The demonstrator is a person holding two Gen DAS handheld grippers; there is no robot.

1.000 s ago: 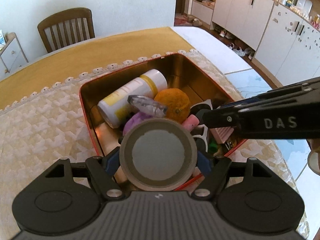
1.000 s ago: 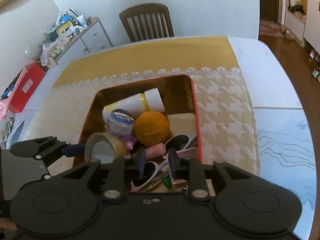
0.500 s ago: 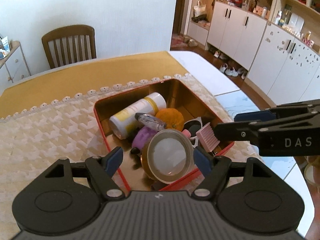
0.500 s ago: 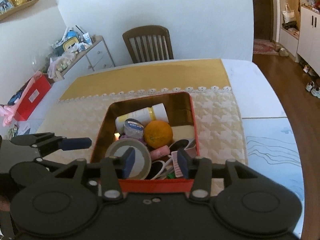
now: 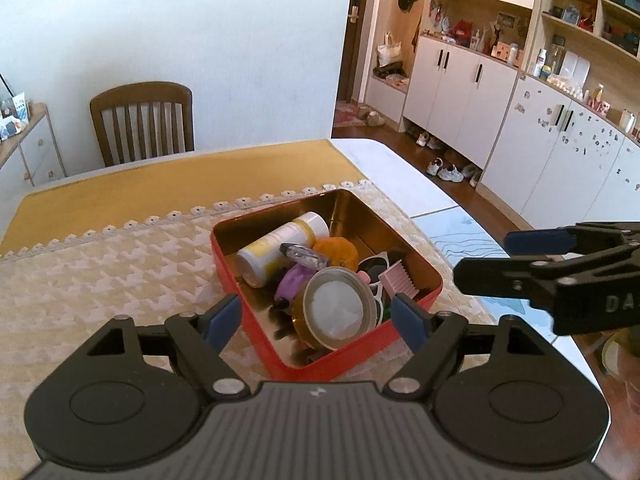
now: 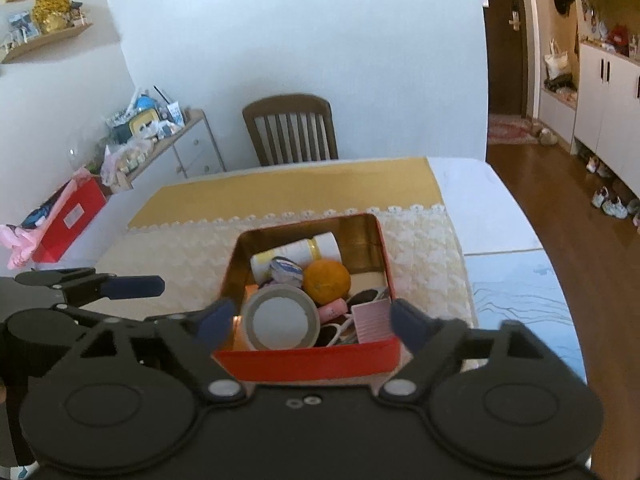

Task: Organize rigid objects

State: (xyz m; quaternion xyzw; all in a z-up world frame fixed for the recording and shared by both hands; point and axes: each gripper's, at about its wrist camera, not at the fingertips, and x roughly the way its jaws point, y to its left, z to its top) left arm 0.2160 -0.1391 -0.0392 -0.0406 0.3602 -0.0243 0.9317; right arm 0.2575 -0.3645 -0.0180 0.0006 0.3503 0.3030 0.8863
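A red tin box point(image 5: 352, 356) point(image 6: 308, 360) with a gold inside sits on the patterned cloth. It holds a tape roll point(image 5: 340, 314) point(image 6: 280, 318), a white-and-yellow bottle point(image 5: 280, 246) point(image 6: 298, 250), an orange point(image 5: 336, 252) point(image 6: 327, 282), a pink comb point(image 5: 398, 282) point(image 6: 370, 322), a purple item point(image 5: 294, 284) and sunglasses point(image 5: 374, 268). My left gripper point(image 5: 318, 322) is open and empty, above the box's near edge. My right gripper point(image 6: 310, 320) is open and empty, above the box's near side; it also shows in the left wrist view point(image 5: 552, 264).
A wooden chair point(image 5: 142, 122) point(image 6: 292, 128) stands at the table's far side. White cabinets point(image 5: 500, 120) line the right wall. A cluttered drawer unit point(image 6: 160, 148) and a red box point(image 6: 68, 220) stand to the left. The table's right edge point(image 5: 440, 200) is near the box.
My left gripper let go of the tape roll, which now lies in the box. Both grippers opened wide and drew back and up from the box.
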